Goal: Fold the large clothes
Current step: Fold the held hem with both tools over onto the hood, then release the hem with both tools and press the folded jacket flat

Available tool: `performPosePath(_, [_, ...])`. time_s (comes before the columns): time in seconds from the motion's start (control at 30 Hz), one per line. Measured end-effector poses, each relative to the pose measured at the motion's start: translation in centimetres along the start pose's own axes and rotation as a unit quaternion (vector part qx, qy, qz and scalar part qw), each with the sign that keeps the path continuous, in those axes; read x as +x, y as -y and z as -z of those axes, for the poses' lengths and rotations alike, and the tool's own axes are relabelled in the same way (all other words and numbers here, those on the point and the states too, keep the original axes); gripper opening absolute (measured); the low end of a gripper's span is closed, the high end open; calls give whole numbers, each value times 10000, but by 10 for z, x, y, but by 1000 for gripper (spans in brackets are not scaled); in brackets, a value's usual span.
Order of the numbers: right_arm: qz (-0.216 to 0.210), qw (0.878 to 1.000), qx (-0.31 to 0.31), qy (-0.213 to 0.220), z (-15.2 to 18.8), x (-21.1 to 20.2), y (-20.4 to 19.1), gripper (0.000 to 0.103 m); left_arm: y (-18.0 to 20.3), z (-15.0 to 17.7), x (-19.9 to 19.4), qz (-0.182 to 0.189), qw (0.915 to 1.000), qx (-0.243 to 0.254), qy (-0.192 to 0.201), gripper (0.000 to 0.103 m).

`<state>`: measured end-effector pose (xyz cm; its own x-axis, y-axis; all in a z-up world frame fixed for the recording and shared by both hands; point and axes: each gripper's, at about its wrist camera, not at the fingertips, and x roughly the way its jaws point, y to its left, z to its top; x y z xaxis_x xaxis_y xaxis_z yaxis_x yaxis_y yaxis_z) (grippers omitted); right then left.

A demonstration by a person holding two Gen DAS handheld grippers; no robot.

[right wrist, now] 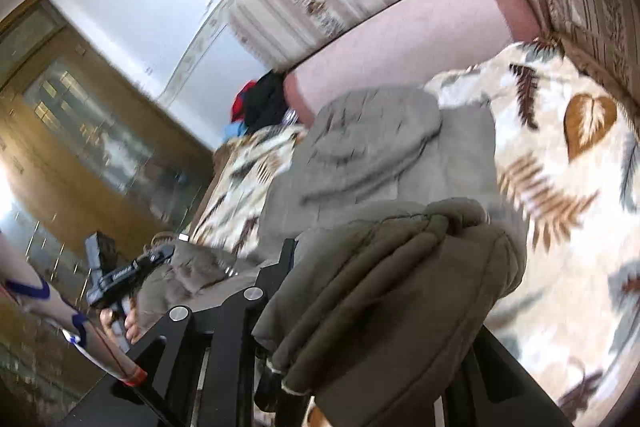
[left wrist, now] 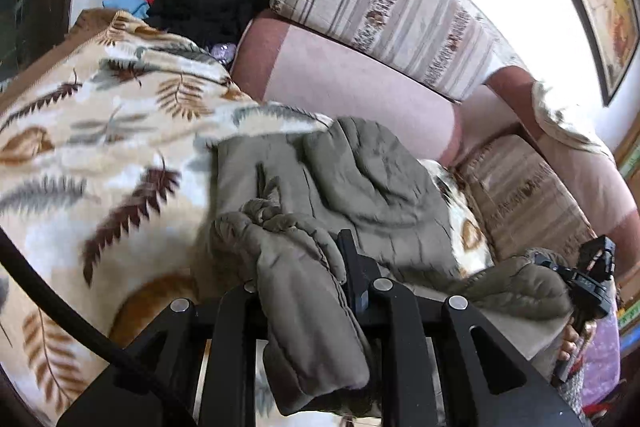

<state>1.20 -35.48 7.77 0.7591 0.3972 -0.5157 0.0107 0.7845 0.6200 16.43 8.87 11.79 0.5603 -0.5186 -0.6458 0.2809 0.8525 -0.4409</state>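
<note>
An olive-green padded jacket (left wrist: pixel 360 179) lies on a leaf-patterned blanket (left wrist: pixel 100 155) over a sofa. My left gripper (left wrist: pixel 316 259) is shut on a bunched hem of the jacket, which drapes over its fingers. My right gripper (right wrist: pixel 384 255) is shut on another thick fold of the same jacket (right wrist: pixel 384 147), and the cloth hides its fingertips. The right gripper also shows in the left wrist view (left wrist: pixel 588 279), at the jacket's right end. The left gripper shows in the right wrist view (right wrist: pixel 132 271), at the left end.
A striped back cushion (left wrist: pixel 380 7) and pink sofa back (left wrist: pixel 352 83) stand behind. A pile of black, red and blue clothes (left wrist: pixel 192 7) sits at the far left of the sofa. A wooden glass-door cabinet (right wrist: pixel 80 131) stands to the left.
</note>
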Motion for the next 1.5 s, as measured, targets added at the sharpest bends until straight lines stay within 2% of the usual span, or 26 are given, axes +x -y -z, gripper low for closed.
performPosePath(0.23, [480,9979,419,-62,-71,48,20,24,11,-69,71,-579,9979,-131,-275,19])
performPosePath(0.43, [1090,9910,754,-203,-121,107,59,24,1,-110,146,-1130,9916,-303,-543,20])
performPosePath(0.67, [1521,9817,1042,-467,-155,179,105,25,-13,-133,233,-1620,9825,-283,-878,22])
performPosePath(0.83, [1677,9775,1146,-565,-162,216,131,26,-26,-127,274,-1795,9776,-386,-1030,23])
performPosePath(0.9, [1708,9764,1190,-570,-161,225,136,28,-31,-123,276,-1732,9773,-581,-1068,25])
performPosePath(0.97, [1721,9765,1164,-566,-160,223,134,29,-31,-126,268,-1581,9794,-658,-1069,31])
performPosePath(1.07, [1581,9800,1114,-477,-161,207,126,36,-29,-132,235,-1034,9873,-867,-841,47])
performPosePath(1.13, [1392,9836,1097,-325,-159,192,118,56,-26,-134,209,-635,9911,-998,-613,67])
performPosePath(1.17, [1389,9844,1062,-207,-158,184,114,70,-24,-134,199,-500,9923,-1014,-501,73])
performPosePath(1.2, [1453,9844,988,-22,-157,174,108,77,-21,-135,189,-350,9936,-1007,-376,80])
performPosePath(1.23, [1476,9847,928,77,-157,170,105,82,-14,-135,178,-185,9948,-965,-278,81])
performPosePath(1.27, [1517,9849,803,226,-157,161,98,91,-8,-135,172,-112,9953,-919,-276,81])
performPosePath(1.37, [1699,9840,305,449,-154,148,73,92,22,-130,164,-4,9980,-557,-314,81])
performPosePath(1.5, [2022,9780,-497,148,-138,169,47,92,75,-110,183,-217,9983,334,-415,81])
